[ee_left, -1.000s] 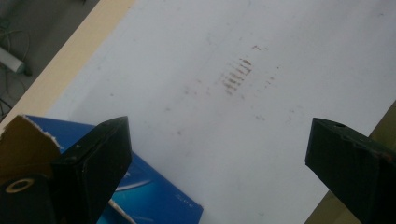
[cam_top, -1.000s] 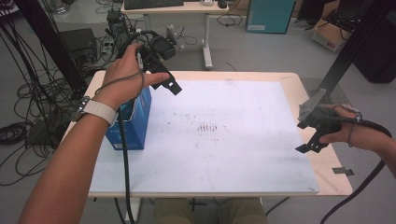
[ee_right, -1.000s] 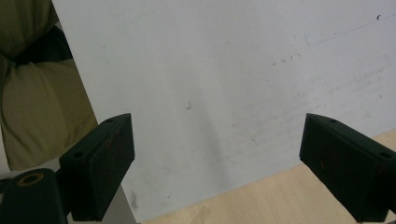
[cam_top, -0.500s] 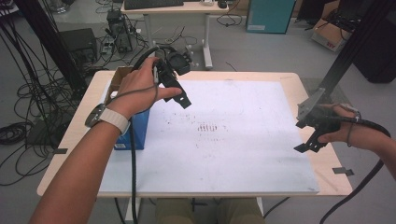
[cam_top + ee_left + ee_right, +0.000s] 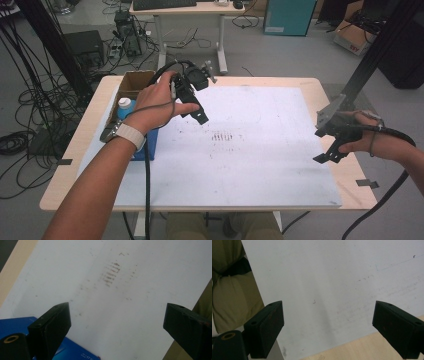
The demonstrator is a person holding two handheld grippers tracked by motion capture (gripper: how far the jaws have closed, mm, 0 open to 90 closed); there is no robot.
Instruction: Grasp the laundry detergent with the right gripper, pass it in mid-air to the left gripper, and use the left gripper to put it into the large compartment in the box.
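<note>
My left gripper [image 5: 196, 111] hangs over the left part of a white sheet [image 5: 260, 165], held in the person's left hand, just right of a blue box [image 5: 149, 142]. In the left gripper view its jaws [image 5: 117, 322] stand wide apart with nothing between them, above the sheet, with the blue box [image 5: 15, 323] at the lower left. My right gripper [image 5: 331, 151] hovers at the sheet's right edge. In the right gripper view its jaws [image 5: 327, 325] are open and empty over the sheet's corner.
A dark smudge [image 5: 223, 136] marks the middle of the sheet. An open cardboard box [image 5: 134, 82] and a blue-capped bottle [image 5: 125, 105] stand at the table's left. The wooden table [image 5: 75, 150] shows around the sheet. Cables trail from both grippers.
The left hand has carried its gripper down and to the right, from above the blue box to over the sheet's left part. The right gripper has kept still.
</note>
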